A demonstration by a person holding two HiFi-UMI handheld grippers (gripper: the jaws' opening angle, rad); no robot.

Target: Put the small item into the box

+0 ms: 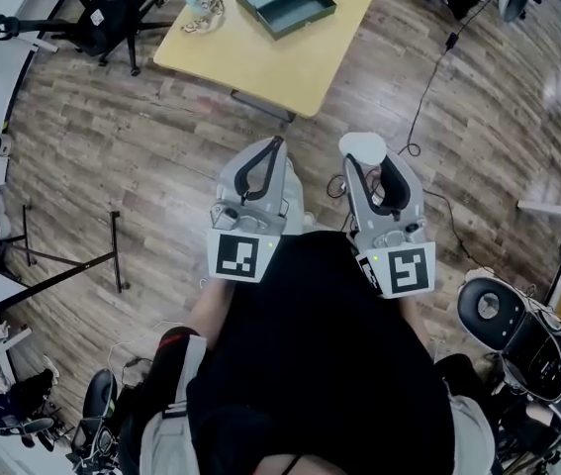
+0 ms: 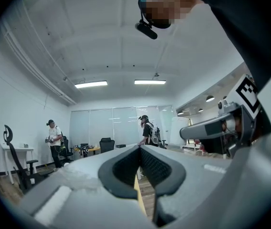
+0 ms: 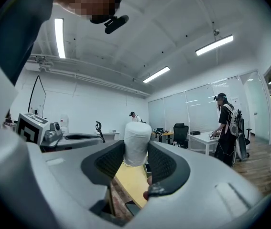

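The small white cylindrical item (image 3: 136, 136) stands pinched between the pads of the right claw (image 3: 136, 150), held close to the person's body, probably for the walk over. It is well apart from the open dark-green rectangular box (image 1: 285, 0) on the pale wooden worktop (image 1: 300, 72) ahead. The box looks empty inside. The left claw (image 2: 139, 148) is pressed together on nothing, seemingly idle.

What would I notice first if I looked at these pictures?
First you'd notice the two grey grippers held close in front of the person. The right gripper pinches a small white item between its jaws, and the left gripper is shut with nothing in it. Farther ahead, an open dark green box sits on a yellow table.
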